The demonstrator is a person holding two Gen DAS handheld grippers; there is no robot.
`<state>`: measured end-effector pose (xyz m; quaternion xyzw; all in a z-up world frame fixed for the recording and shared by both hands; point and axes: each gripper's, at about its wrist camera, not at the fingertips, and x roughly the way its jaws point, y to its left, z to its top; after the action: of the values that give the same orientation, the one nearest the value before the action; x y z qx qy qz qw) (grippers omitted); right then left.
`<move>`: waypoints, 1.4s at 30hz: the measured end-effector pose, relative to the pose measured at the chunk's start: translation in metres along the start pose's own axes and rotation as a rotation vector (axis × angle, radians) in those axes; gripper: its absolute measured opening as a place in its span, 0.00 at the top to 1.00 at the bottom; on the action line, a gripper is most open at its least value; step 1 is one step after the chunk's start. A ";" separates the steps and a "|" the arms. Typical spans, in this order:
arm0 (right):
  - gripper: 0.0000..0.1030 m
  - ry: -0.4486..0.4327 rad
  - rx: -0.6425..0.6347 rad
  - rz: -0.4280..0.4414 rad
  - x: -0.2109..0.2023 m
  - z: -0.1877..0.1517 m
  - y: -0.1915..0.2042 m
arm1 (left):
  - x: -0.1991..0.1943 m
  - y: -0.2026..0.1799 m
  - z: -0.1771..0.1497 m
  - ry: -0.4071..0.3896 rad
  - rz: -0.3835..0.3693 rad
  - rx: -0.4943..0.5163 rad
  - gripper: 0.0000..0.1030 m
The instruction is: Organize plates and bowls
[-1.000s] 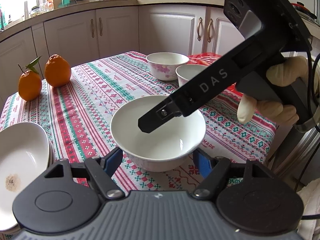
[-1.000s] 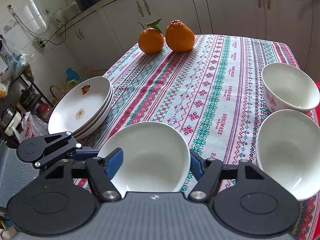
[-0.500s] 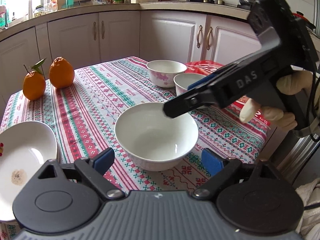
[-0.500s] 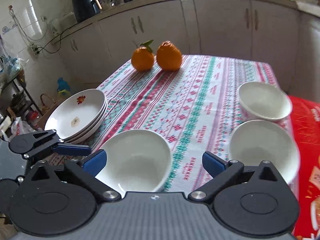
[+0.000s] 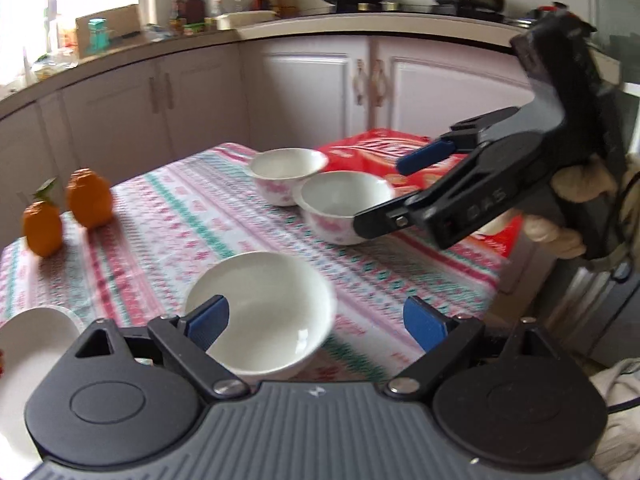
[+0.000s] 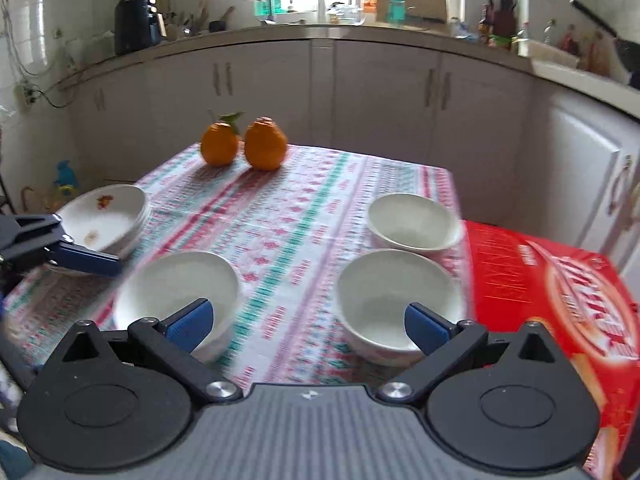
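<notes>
With both grippers spread and empty, swing the right gripper [image 6: 306,322] toward the bowl [image 6: 398,300] at two o'clock; straddle its rim squarely.

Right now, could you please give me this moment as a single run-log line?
left gripper: open, empty | right gripper: open, empty | near bowl: on tablecloth, released | two bowls: unstacked | plates: stacked

From the left wrist we look down and across the tablecloth [image 5: 192,216] toward the stove-side cabinets, riding close above the near white bowl [image 5: 260,312]. From the right wrist we face the window wall, that same bowl [image 6: 176,288] low at our left. Both views share the cloth, the oranges [image 5: 88,200] [image 6: 264,144] and each other's gripper.
</notes>
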<state>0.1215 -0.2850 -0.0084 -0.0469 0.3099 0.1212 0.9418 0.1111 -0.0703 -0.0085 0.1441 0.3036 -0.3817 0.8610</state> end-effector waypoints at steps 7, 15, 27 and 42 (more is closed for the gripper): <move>0.00 0.030 0.030 -0.080 0.001 -0.022 -0.026 | 0.010 -0.002 0.026 0.008 -0.031 -0.002 0.09; 0.00 0.023 0.062 -0.109 0.011 -0.038 -0.043 | 0.047 0.000 0.067 0.029 -0.021 0.072 0.09; 0.00 -0.044 0.000 -0.076 0.031 -0.037 -0.047 | 0.123 0.017 0.098 0.103 -0.060 0.027 0.09; 0.09 -0.031 -0.058 -0.050 0.051 -0.037 -0.053 | 0.177 0.025 0.110 0.205 -0.116 -0.015 0.35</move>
<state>0.1540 -0.3323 -0.0678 -0.0803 0.2902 0.1071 0.9476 0.2674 -0.2074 -0.0353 0.1580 0.4009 -0.4118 0.8030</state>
